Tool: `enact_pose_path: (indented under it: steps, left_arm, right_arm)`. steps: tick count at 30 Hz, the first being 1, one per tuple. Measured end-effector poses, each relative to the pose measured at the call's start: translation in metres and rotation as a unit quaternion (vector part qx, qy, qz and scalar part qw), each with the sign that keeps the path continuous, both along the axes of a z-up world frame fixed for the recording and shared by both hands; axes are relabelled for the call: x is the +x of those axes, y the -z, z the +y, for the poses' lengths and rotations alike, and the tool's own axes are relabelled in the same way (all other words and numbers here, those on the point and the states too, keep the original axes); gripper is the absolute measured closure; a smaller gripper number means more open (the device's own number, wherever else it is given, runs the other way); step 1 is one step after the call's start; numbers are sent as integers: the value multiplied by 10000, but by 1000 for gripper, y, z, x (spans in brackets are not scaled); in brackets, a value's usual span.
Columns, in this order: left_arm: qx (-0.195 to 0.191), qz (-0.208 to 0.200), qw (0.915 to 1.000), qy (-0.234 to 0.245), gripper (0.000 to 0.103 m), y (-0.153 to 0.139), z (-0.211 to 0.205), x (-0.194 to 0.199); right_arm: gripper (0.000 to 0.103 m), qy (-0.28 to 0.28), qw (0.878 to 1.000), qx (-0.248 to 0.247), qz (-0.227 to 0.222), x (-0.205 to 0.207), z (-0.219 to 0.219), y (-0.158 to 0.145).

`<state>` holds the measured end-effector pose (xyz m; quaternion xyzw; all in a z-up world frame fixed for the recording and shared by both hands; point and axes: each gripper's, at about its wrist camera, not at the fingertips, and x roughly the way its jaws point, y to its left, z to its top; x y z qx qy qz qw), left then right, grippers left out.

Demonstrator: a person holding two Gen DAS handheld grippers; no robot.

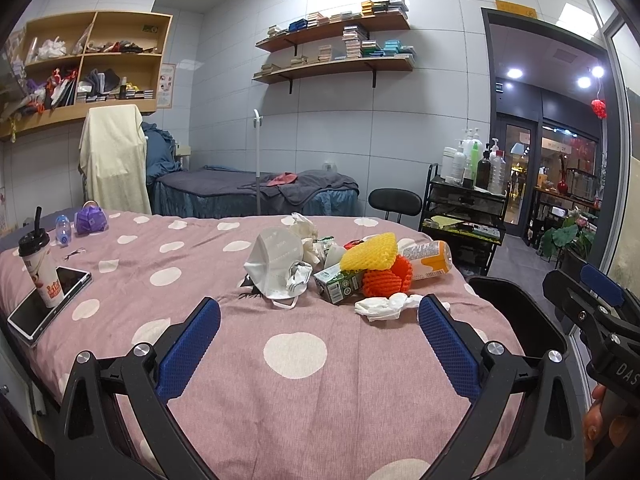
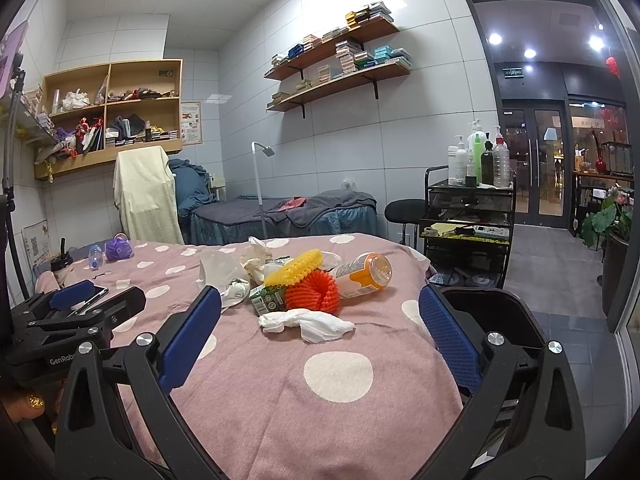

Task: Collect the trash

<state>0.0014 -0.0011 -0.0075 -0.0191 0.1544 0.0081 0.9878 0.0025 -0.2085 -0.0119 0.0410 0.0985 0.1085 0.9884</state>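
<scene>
The trash sits in one heap toward the far right of the pink, white-dotted bedspread [image 1: 296, 400], ahead of both claws. Largest is the white face mask [image 1: 276, 264] at the heap's left: light, floppy, best pinched at its folded body rather than the thin straps. The orange-and-white plastic bottle [image 2: 362, 276] lies on its side at the right; smooth and round, it would likely slip or roll, so grip across its middle. The yellow [image 1: 370, 252] and orange [image 1: 388, 280] foam fruit nets are springy, ribbed and easy to squeeze. The small green carton [image 1: 338, 284] looks stiff-edged but crushable. Nearest, the crumpled white tissue [image 2: 306, 322] is soft and nearly weightless. The left gripper [image 1: 320, 344] and right gripper [image 2: 320, 340] both stand wide open, empty.
</scene>
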Motion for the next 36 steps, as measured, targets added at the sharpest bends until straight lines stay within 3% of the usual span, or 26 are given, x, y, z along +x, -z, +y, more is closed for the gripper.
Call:
enact_pose_path:
  steps: [18,32,36]
  left_arm:
    - [-31,83,10000,-27,6,4,1,-3]
    - [-31,400,9991,-114,6,12,8,6]
    - [59,599,9981,-108,6,19,10,13]
  right_arm:
    - [5,-58,9999,75,97,0,-2,2]
    - [5,-77,9992,-7,390,12,2,6]
    - [5,-204,9975,-179,650,24,7,11]
